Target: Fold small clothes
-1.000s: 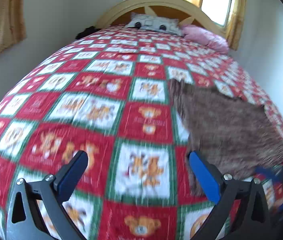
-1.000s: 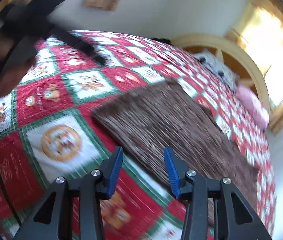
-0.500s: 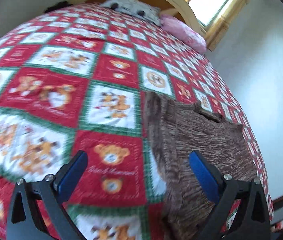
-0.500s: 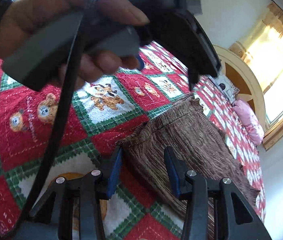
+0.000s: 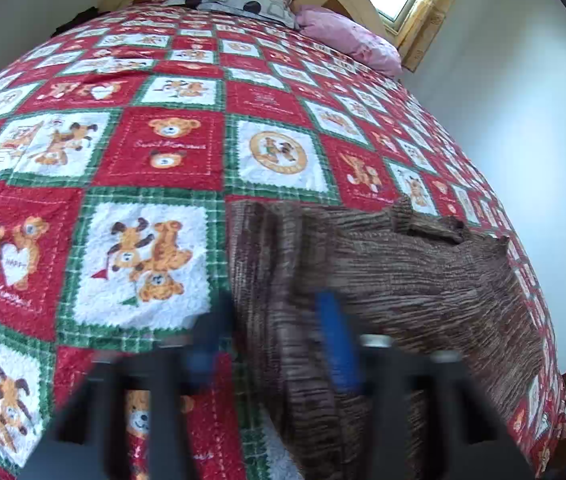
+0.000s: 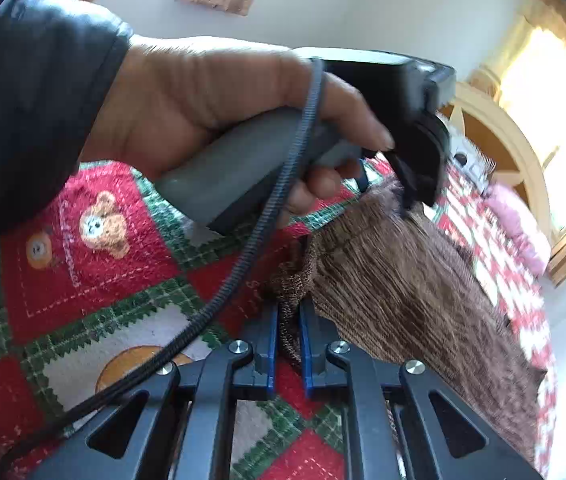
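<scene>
Garment (image 5: 403, 280): a brown ribbed knit lying spread on the bed's quilt (image 5: 163, 148), filling the 3 to 5 o'clock part of the left wrist view, its near corners lifted off the quilt. The right gripper (image 6: 289, 340) has its fingers almost closed, and a bunched corner of the knit sits pinched between the blue pads at about 6 o'clock in its view, the cloth rising from there toward 2 o'clock. The left gripper (image 5: 279, 344) is blurred with motion; its blue fingers straddle the garment's left edge at about 6 o'clock, and I cannot tell whether they have closed on the fabric or only bracket it. In the right wrist view the person's left hand (image 6: 219, 120) grips that tool's handle at 11 o'clock, its tip touching the far corner of the knit, with a black cable (image 6: 243, 256) hanging across toward 8 o'clock. The main risk, I judge, is an uneven lift: if the left fingers hold only a thin edge, or nothing, that corner could slip and the fold would land skewed. The right pinch takes a crumpled wad rather than a flat hem, so the crease may come out lumpy. The loose knit could also stretch if the two corners are pulled apart, and the cable could drag over the cloth or catch on it.
</scene>
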Motion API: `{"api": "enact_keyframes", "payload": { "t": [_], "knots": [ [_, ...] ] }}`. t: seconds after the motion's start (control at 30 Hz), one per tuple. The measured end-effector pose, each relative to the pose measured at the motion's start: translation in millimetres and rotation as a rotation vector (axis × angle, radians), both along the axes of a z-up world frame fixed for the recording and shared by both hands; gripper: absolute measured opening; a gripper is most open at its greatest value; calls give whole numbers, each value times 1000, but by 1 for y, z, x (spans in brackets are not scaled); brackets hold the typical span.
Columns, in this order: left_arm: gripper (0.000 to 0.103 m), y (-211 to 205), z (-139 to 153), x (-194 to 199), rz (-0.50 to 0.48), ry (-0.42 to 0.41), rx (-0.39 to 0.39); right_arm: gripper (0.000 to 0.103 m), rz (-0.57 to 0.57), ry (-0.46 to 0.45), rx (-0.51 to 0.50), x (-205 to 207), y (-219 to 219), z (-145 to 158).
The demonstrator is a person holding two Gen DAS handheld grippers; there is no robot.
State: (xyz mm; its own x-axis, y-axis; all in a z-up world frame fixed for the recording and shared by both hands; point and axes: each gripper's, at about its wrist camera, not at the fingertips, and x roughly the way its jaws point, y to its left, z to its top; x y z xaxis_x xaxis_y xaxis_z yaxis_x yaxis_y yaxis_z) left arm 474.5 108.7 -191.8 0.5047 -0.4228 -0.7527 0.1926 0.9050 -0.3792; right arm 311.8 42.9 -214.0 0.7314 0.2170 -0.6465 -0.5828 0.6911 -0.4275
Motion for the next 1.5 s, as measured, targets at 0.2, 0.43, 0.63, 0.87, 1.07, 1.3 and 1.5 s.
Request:
{"api": "enact_keyframes", "payload": {
  "t": [0.2, 0.43, 0.63, 0.87, 1.07, 1.3, 1.5],
  "knots": [
    [9, 1, 7, -1, 45, -10, -5, 7, -14, -7, 57, -9, -21, 22],
    [8, 2, 20, -2, 81, -20, -77, 6, -44, -14, 116, -12, -47, 42],
    [8, -9, 29, -3, 97, -31, -93, 6, -49, -19, 148, -19, -53, 44],
    [8, -18, 51, -5, 101, -65, -145, 5, -80, -44, 214, -21, -80, 63],
    [8, -36, 70, -7, 77, -92, -163, 5, -109, -56, 259, -21, -109, 75],
    [8, -64, 90, -6, 44, -118, -173, 5, -154, -63, 313, -20, -146, 86],
    [8, -102, 104, -5, -2, -131, -156, 5, -205, -60, 355, -22, -181, 89]
  ]
}}
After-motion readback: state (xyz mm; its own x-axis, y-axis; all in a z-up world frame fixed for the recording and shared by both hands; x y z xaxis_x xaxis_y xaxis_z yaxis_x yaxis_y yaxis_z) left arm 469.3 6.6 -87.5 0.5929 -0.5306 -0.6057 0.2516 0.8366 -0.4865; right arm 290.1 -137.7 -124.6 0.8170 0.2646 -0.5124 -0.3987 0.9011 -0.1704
